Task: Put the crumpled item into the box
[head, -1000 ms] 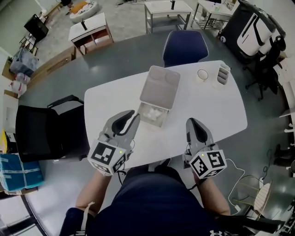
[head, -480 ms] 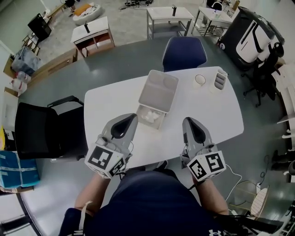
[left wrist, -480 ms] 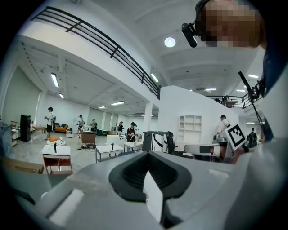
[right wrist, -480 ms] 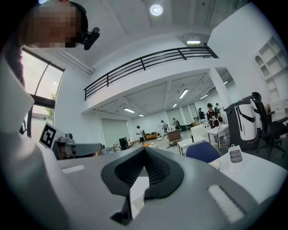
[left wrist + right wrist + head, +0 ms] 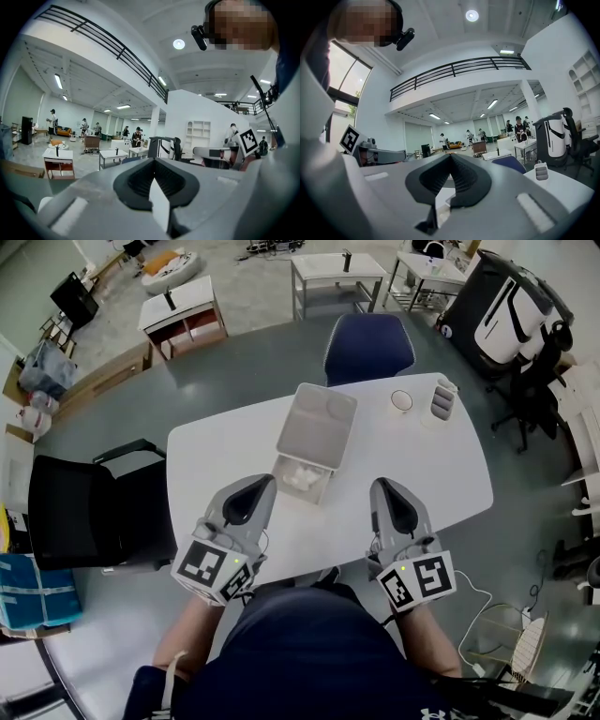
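A grey box (image 5: 319, 424) stands on the white table (image 5: 216, 451), and a white crumpled item (image 5: 302, 476) lies in its near end. My left gripper (image 5: 265, 482) rests near the table's front edge, just left of the box's near corner. Its jaws are shut with nothing between them, and its own view shows the left gripper (image 5: 153, 160) closed to a point. My right gripper (image 5: 380, 487) lies to the right of the box, apart from it, also shut and empty. The right gripper (image 5: 450, 155) shows closed in its own view too.
A blue chair (image 5: 368, 345) stands at the table's far side and a black chair (image 5: 89, 517) at its left. A small white cup (image 5: 401, 401) and a grey ribbed object (image 5: 442, 399) sit at the table's far right corner. More tables and chairs stand around the room.
The left gripper's jaws, open one second ago beside the box's near end, have shut. The gripper has drawn back a little toward the table's front edge. The right gripper has barely moved.
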Available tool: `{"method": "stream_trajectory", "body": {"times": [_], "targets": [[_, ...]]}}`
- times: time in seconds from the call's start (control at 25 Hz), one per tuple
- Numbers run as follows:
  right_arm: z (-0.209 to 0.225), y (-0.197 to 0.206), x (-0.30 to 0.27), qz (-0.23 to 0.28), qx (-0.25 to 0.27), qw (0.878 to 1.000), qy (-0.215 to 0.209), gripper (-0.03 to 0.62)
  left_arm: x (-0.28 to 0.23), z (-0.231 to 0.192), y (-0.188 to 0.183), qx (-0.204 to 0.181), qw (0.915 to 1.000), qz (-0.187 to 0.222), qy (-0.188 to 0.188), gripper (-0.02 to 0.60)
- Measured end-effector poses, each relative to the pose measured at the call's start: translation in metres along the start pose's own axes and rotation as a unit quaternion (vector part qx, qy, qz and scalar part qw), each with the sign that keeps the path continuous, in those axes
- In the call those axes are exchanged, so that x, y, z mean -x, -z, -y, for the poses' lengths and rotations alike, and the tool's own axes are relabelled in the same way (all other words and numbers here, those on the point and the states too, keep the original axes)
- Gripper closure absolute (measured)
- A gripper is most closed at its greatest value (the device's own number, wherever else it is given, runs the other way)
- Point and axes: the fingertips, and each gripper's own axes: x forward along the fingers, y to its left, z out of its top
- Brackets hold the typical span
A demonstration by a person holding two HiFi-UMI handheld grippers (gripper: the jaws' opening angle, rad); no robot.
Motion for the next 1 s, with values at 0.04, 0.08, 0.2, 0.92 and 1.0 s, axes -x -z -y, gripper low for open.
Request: {"method": "stream_trajectory", "body": {"times": [0.04,0.08,0.2,0.92,1.0], "targets": [[0.0,0.0006,-0.0005,0.0,0.0,1.0,0.0,0.592,0.0001,-0.0005,0.0002,0.002,1.0,0.0,0.0,0.58],[0.0,0.0012,-0.001,-0.001,-0.001,1.0,0.0,0.592,0.0,-0.001,0.0004,0.003,1.0,0.001,0.0,0.58],[-0.0002,0.0022,-0.0023,-0.002,-0.001,1.0,-0.002,0.592,-0.0014,-0.0025,0.0009,0.003,1.0,0.001,-0.001,0.58],[-0.0074,0.0033,-0.0011,-0.004,-0.001,1.0,-0.016,0.592,-0.0042,-0.0014,0.0078,0.007,1.0,-0.005,-0.001,0.58],[-0.0085,0.0028,-0.001,-0.004,-0.002,1.0,-0.016,0.592,-0.0035,-0.0018,0.0063,0.007,1.0,-0.004,-0.001,0.58]]}}
